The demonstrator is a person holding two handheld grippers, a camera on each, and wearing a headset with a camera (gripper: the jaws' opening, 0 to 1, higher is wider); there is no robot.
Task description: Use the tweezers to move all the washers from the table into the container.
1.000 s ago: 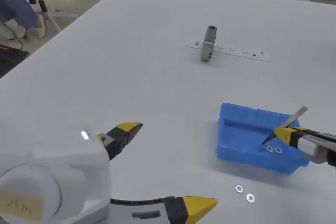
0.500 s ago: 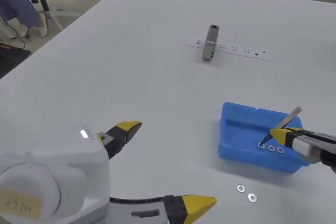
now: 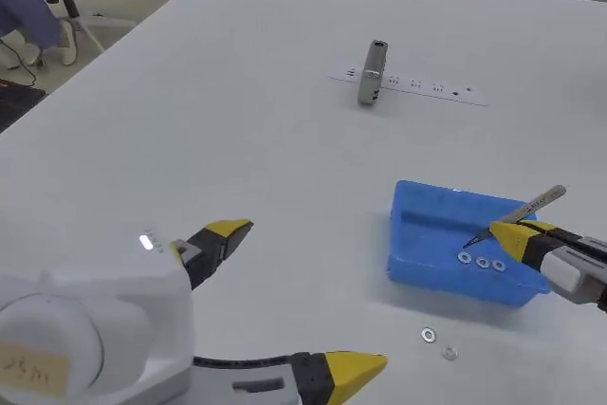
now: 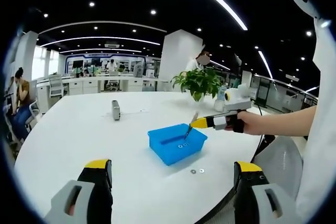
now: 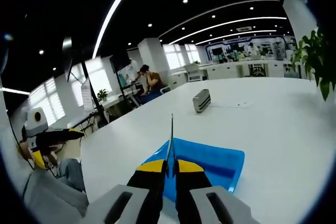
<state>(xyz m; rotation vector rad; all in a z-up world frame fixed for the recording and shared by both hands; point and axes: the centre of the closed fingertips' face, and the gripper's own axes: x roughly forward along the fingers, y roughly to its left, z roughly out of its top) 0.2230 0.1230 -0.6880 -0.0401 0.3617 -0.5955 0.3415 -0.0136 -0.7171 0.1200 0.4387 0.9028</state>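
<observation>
Three small metal washers (image 3: 482, 262) lie in the blue plastic container (image 3: 427, 277) just before the right gripper (image 3: 510, 234), which is clenched on thin metal tweezers (image 3: 536, 204), while two more washers (image 3: 429, 335) wait on the white table (image 3: 237, 120) nearby and the left gripper (image 3: 299, 296) gapes empty.

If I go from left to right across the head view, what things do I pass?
left gripper → grey box → blue container → right gripper, shut on the tweezers

Bench (image 3: 237, 130): white, smooth, matt surface.
Container (image 3: 422, 272): blue plastic, faint sheen.
Washers (image 3: 483, 263): bright, glossy metal.
Tweezers (image 3: 537, 204): silvery metal, smooth.
</observation>
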